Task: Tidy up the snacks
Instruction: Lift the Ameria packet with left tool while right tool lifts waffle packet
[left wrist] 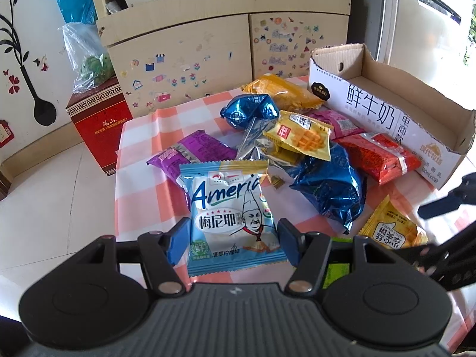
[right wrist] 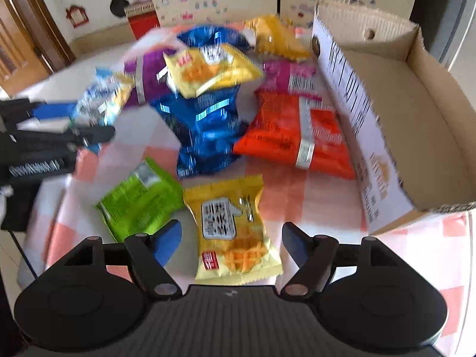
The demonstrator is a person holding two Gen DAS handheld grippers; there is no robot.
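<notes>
My left gripper (left wrist: pixel 233 229) is shut on a light blue snack packet (left wrist: pixel 229 208), held upright above the checked tablecloth (left wrist: pixel 142 136); the right wrist view shows that packet (right wrist: pixel 98 101) blurred at the left. My right gripper (right wrist: pixel 231 227) stands open over a small yellow packet (right wrist: pixel 235 232) lying flat between its fingers, with a gap on each side. A green packet (right wrist: pixel 139 199) lies just left of it. Behind are a dark blue foil bag (right wrist: pixel 205 131), an orange-red packet (right wrist: pixel 285 134), a purple packet (left wrist: pixel 193 148) and more yellow ones. The open cardboard box (right wrist: pixel 351 89) stands at the right.
A sticker-covered cupboard (left wrist: pixel 184 59) stands behind the table. On the floor at the left are a red carton (left wrist: pixel 98 122) and a plastic bag (left wrist: pixel 86 59). The table's left edge drops off to tiled floor (left wrist: pixel 53 193). The box floor (right wrist: pixel 416 104) is bare cardboard.
</notes>
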